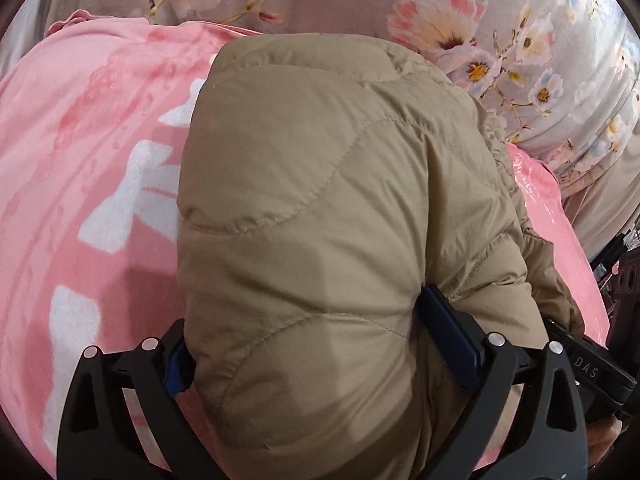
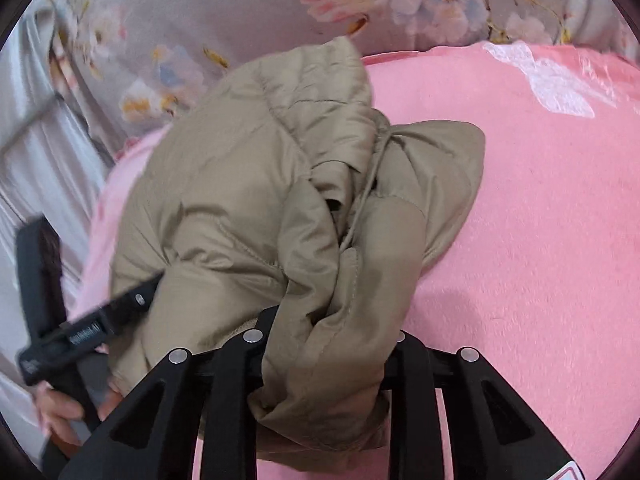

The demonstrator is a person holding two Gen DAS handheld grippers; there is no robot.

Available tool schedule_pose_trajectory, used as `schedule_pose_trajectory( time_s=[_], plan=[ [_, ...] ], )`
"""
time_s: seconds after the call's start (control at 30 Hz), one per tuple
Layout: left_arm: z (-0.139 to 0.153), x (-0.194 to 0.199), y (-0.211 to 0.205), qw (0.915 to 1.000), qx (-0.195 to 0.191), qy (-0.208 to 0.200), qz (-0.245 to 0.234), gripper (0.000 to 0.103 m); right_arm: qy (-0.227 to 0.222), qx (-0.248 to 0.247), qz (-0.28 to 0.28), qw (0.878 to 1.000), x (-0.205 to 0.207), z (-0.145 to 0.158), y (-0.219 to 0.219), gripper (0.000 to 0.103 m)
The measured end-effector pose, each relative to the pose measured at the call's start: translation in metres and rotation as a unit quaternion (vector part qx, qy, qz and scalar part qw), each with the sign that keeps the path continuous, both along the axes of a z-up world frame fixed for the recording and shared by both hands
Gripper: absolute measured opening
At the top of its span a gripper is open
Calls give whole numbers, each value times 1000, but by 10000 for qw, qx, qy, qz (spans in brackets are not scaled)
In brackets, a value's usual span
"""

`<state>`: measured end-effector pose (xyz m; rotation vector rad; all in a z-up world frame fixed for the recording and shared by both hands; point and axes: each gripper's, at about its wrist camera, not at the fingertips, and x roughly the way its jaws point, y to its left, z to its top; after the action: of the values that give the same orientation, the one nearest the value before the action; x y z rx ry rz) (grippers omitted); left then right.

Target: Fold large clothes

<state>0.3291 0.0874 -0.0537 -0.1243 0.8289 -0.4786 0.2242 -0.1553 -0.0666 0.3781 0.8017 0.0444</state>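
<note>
The tan quilted jacket [image 1: 320,208] lies bunched on a pink blanket [image 1: 80,152], its padded bulk wedged between the 2 blue pads of the left gripper [image 1: 324,344], which grips it. The right gripper [image 2: 328,336] is clenched on a gathered fold at the jacket's near edge. Only the right wrist view shows the drawcord [image 2: 366,196] and crumpled folds, and a hand [image 2: 60,412] holding the other gripper's handle at lower left; the left view shows smooth quilting and floral bedding [image 1: 540,60] beyond.
</note>
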Motion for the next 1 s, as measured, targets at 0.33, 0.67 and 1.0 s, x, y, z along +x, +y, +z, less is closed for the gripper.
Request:
schedule_pose_trajectory(
  time_s=[0.33, 0.67, 1.0],
  plan=[
    [41, -79, 41, 9926, 929, -412, 665, 94, 37, 225, -304, 9993, -48, 26, -9, 40],
    [48, -120, 6, 9719, 1812, -665, 1344, 94, -312, -832, -124, 9960, -97, 68, 31, 4],
    [26, -111, 0, 9690, 1825, -372, 1622, 95, 427, -1141, -110, 9925, -70, 13, 38, 2]
  ],
)
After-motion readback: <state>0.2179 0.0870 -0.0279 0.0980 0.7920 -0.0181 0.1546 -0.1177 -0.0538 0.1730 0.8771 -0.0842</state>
